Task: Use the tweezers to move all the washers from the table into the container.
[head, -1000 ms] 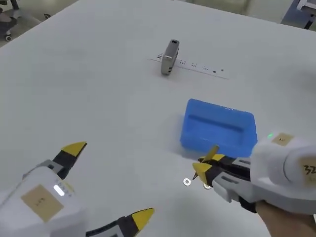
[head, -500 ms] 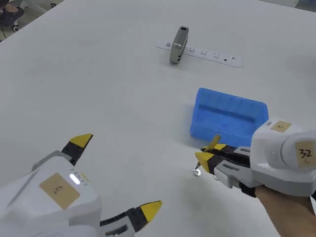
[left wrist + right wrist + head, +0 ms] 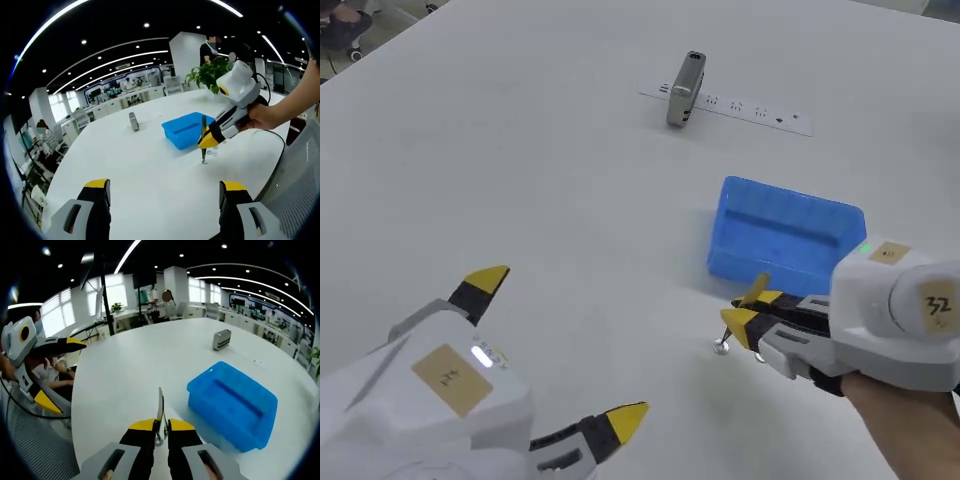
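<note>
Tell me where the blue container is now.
In the head view the blue container sits right of centre on the table, just beyond the right gripper, with the power strip farther back.

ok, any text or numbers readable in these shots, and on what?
"32": on the white body of the right hand-held gripper.
Tan sticker on top of that body: too small to read.
Tan label on the left hand-held gripper: marks blurred, unreadable.
Far strip: printed marks too small to read.
</note>
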`<state>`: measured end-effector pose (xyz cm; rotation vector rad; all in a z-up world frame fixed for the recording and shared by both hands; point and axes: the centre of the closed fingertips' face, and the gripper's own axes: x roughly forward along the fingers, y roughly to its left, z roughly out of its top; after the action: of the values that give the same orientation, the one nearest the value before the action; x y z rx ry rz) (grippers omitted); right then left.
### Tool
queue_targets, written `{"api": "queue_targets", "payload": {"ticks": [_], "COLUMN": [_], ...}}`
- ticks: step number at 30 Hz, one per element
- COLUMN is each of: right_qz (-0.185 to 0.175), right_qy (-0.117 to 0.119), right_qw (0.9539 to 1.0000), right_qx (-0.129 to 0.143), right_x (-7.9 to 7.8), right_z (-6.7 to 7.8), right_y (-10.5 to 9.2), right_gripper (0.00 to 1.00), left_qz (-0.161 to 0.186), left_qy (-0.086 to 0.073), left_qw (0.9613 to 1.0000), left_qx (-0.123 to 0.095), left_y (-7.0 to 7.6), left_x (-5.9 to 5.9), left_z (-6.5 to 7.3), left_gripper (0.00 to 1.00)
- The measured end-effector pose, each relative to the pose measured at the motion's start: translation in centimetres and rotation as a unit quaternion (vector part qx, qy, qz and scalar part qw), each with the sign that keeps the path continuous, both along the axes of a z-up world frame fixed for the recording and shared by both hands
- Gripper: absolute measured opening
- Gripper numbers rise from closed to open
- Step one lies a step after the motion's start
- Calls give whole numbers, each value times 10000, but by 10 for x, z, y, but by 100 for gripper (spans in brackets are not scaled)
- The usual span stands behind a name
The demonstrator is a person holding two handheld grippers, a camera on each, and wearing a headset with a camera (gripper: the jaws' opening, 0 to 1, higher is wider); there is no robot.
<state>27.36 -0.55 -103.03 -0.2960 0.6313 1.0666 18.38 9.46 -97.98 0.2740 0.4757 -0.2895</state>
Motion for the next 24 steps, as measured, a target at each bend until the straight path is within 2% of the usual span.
{"api": "queue_targets", "payload": {"ticks": [8, 11, 19, 24], "right_qz": [-25, -57, -38, -94], "right_qy": [13, 20, -9, -20], "right_qw": [10000, 10000, 9999, 9999], "right_qx": [-8, -22, -108, -71], "right_x": [-1, 0, -4, -3], "right_z": [-1, -1, -4, -3], "right_y": [0, 0, 0, 0], "right_gripper": [5, 5, 4, 4], "left_qz": [1, 3, -11, 4], "left_qy": [35, 73, 43, 39], "left_qw": [9999, 9999, 9999, 10000], "left_qx": [-103, -99, -95, -69], "left_y": [-1, -1, 0, 2], "left_x": [0, -1, -1, -1], "left_z": [-1, -2, -2, -2], "left_gripper": [95, 96, 96, 95]}}
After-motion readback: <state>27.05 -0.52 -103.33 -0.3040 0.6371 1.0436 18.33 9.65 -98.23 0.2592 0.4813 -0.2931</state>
